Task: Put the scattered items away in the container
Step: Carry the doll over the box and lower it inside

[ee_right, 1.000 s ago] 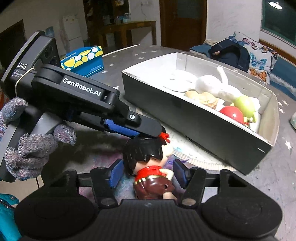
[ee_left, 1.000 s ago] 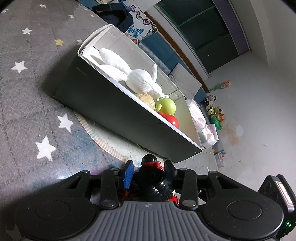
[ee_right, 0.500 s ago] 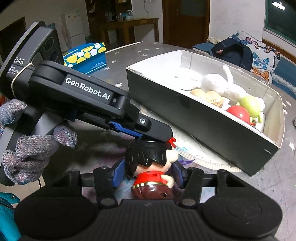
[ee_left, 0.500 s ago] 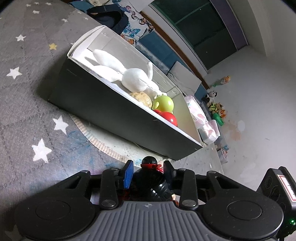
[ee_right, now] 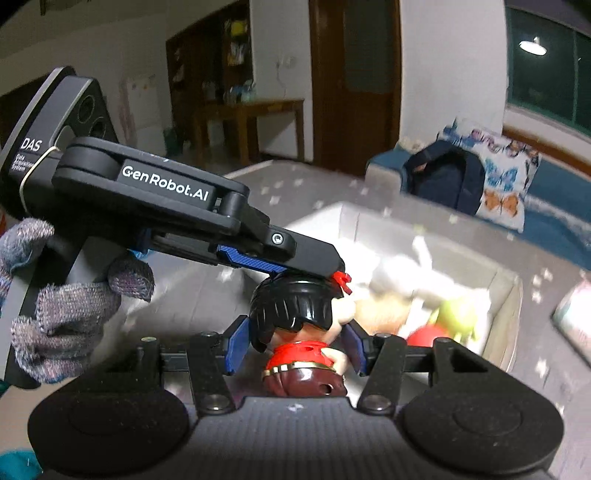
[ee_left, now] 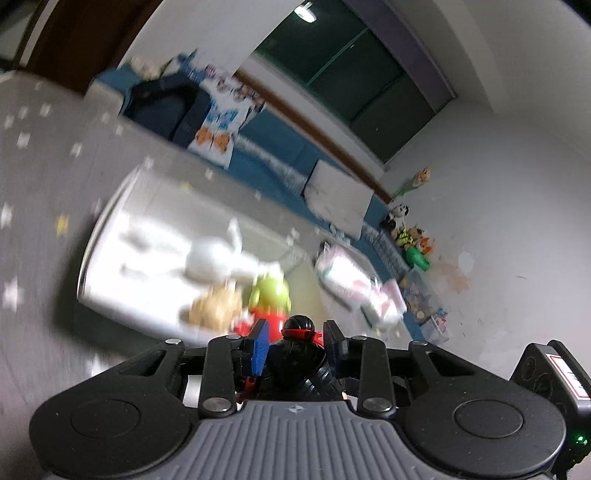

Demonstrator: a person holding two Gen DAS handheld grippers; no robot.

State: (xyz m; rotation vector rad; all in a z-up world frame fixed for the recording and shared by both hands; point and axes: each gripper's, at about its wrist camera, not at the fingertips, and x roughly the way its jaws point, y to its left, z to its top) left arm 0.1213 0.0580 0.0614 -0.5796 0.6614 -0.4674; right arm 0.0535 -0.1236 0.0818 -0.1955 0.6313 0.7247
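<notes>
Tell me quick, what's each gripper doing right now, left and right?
Left gripper: closed on the doll's head, from above.
Right gripper: closed on the same doll, around head and shoulders, over the box.

White walls (ee_left: 517, 166), dark window (ee_left: 354, 66) (ceiling lamp (ee_left: 306, 13) reflected), wooden door (ee_right: 354, 81), blue sofa (ee_right: 554, 221).

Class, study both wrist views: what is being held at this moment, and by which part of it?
A doll figurine with black hair and a red top. The left gripper pinches its head; the right gripper clamps it at head and shoulder level.
</notes>
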